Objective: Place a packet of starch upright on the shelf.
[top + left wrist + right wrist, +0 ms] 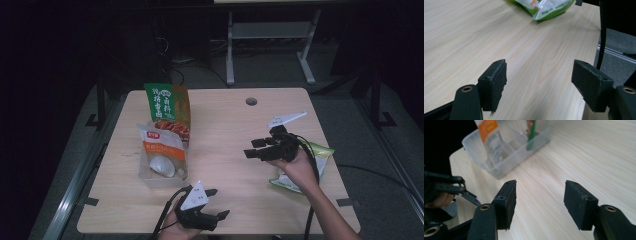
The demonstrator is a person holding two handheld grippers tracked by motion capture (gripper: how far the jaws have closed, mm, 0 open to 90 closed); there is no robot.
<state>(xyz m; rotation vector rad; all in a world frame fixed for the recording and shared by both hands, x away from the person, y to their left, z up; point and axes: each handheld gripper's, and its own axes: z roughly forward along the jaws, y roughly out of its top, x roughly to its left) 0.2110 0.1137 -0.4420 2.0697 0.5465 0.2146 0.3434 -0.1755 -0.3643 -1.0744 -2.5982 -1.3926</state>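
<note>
The right tool (261,148) is hovering over the counter (225,125) with its jaws spread and nothing between them, and the green snack bag (316,152) is lying flat under the person's right hand, at the counter's four o'clock edge. The left tool (212,202) is waiting near six o'clock, also spread and empty; in the left gripper view the green snack bag (544,7) is lying at twelve o'clock, well apart from its jaws.

The clear bin (150,175), at nine o'clock from the right tool, is already holding an orange-and-white pouch (162,150) and a tall green-and-orange pouch (167,110), both standing upright.

The likely trouble: the bag is sitting just beside the counter's edge, so a sloppy pinch on its slick film may be pushing it off rather than lifting it. The bin is looking crowded, too; a bag dropped in carelessly could be tipping the standing pouches or catching on the rim.
</note>
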